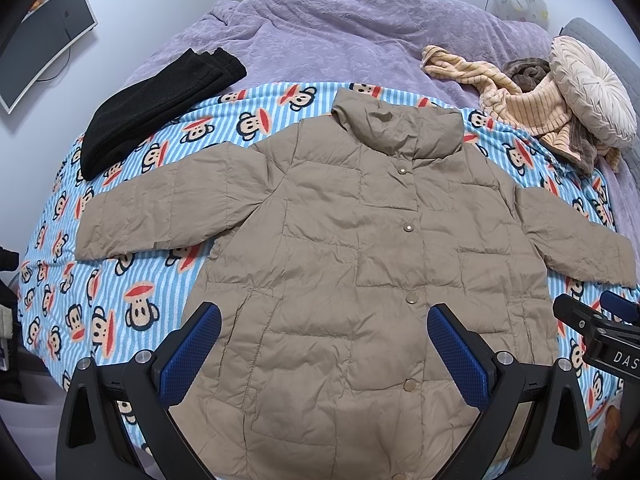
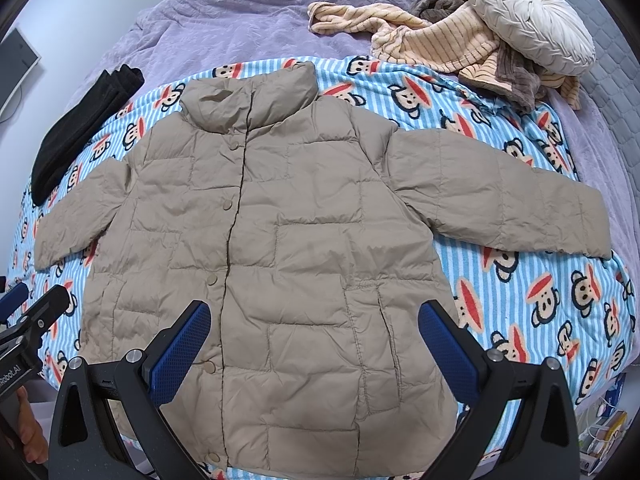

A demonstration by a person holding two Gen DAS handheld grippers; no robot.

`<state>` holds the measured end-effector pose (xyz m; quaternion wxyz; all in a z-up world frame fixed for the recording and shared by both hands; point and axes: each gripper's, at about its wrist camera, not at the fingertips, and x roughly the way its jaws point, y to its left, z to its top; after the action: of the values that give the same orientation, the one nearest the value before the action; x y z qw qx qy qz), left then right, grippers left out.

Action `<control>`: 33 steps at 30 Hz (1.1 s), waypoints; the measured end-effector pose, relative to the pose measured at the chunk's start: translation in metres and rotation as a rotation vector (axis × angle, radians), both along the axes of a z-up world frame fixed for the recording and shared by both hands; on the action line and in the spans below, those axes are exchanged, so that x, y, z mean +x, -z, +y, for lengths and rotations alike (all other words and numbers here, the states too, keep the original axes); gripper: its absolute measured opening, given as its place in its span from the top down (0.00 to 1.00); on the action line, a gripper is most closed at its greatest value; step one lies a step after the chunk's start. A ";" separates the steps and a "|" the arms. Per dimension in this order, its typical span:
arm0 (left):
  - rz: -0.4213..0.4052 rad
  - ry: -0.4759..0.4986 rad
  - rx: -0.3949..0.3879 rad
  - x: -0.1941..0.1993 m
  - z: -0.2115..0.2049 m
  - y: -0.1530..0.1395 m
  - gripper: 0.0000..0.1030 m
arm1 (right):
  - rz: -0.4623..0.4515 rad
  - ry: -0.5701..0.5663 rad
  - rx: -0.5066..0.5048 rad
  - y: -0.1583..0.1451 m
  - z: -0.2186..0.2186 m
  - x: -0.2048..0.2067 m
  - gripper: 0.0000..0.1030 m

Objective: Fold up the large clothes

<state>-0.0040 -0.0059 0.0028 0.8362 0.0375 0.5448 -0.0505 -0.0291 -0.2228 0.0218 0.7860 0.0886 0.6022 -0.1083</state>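
Plainly, the folding had not begun. The left gripper [image 1: 324, 344] hung with its blue fingers [image 1: 192, 354] spread wide and nothing between them, and the right gripper [image 2: 314, 340] was equally wide open and empty; in each wrist view the other tool showed only as a black edge at the side of the frame.

Under and just beyond both pairs of fingers lay the beige puffer jacket [image 1: 360, 240], front up, snapped shut down its placket and spread flat on the monkey-print blanket [image 1: 120, 300]. Its hem sat nearest the fingers, seemingly untouched.

Farther ahead, the left sleeve [image 1: 160, 208] and the right sleeve [image 2: 500, 196] both stretched straight out to the sides, neither turned in over the body. Beyond them the collar [image 2: 248, 100] stood at the far end of the jacket.

So every fold seemed still to come: sleeves in, then the body doubled.

Past the jacket, a folded black garment [image 1: 160, 108] lay off to the left of the fingers, perhaps a finished piece, and a striped garment [image 2: 440, 48] sat crumpled far right beneath a round cushion [image 2: 528, 24].
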 end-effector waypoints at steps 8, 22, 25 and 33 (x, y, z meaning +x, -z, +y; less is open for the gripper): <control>0.000 0.000 0.000 -0.001 0.001 0.001 0.00 | 0.000 0.001 0.000 0.001 0.000 0.001 0.00; 0.058 -0.020 -0.114 0.007 0.043 0.024 0.00 | -0.030 0.025 0.160 0.010 0.013 0.003 0.00; 0.079 -0.050 -0.151 0.021 0.069 0.038 0.00 | -0.056 0.055 0.230 0.018 0.025 0.007 0.00; 0.081 -0.200 -0.250 0.066 0.181 0.093 0.00 | 0.049 0.008 0.209 0.063 0.088 0.034 0.00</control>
<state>0.0625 0.1755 -0.0897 0.8125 -0.1235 0.5686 -0.0358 0.0052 -0.1347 -0.0407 0.7571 0.1699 0.6289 -0.0500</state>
